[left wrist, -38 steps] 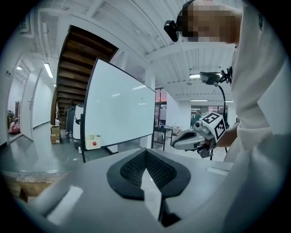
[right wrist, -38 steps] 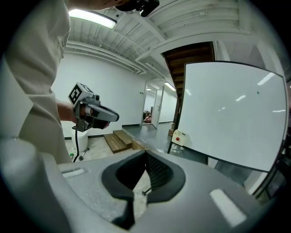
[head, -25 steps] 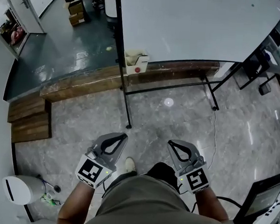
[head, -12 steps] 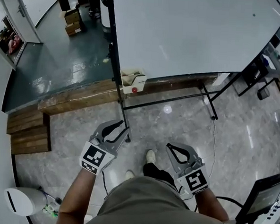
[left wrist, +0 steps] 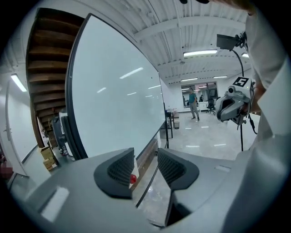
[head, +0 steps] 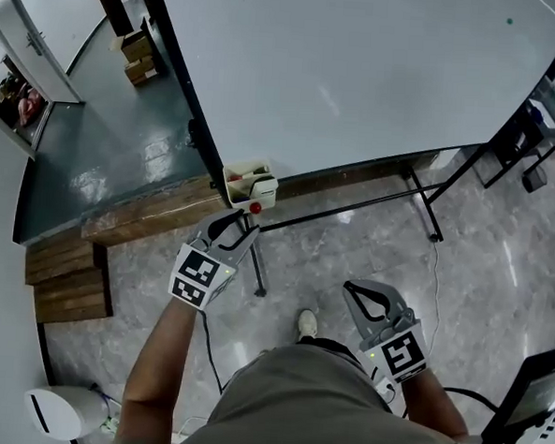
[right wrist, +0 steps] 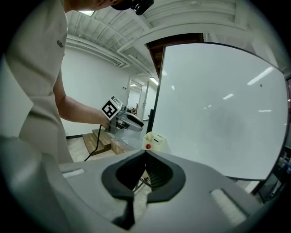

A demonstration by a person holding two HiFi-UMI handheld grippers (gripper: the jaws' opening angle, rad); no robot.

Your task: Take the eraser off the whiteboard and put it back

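Observation:
A big whiteboard (head: pixel 362 71) stands on a black frame. A small white box (head: pixel 247 186) with a red round spot (head: pixel 255 207) hangs at its lower left corner; its open top holds something I cannot make out. My left gripper (head: pixel 243 221) reaches right up under this box. Its jaws have just been opening and nothing is between them. In the left gripper view the red spot (left wrist: pixel 132 179) peeks past the left fingertip of that gripper (left wrist: pixel 145 157). My right gripper (head: pixel 350 287) hangs back over the floor, shut and empty. From the right gripper (right wrist: pixel 145 154) view I see the box (right wrist: pixel 156 141) ahead.
A wooden step (head: pixel 137 219) runs along under the board's left end. The black stand legs (head: pixel 428 212) reach out onto the grey floor. Cardboard boxes (head: pixel 138 53) sit far left, a white bin (head: pixel 60 409) near left. The person's shoe (head: pixel 306 323) is below.
The person has stepped closer to the whiteboard. My left gripper moved forward up to the white box and its jaws opened. The right gripper followed a shorter way, still shut.

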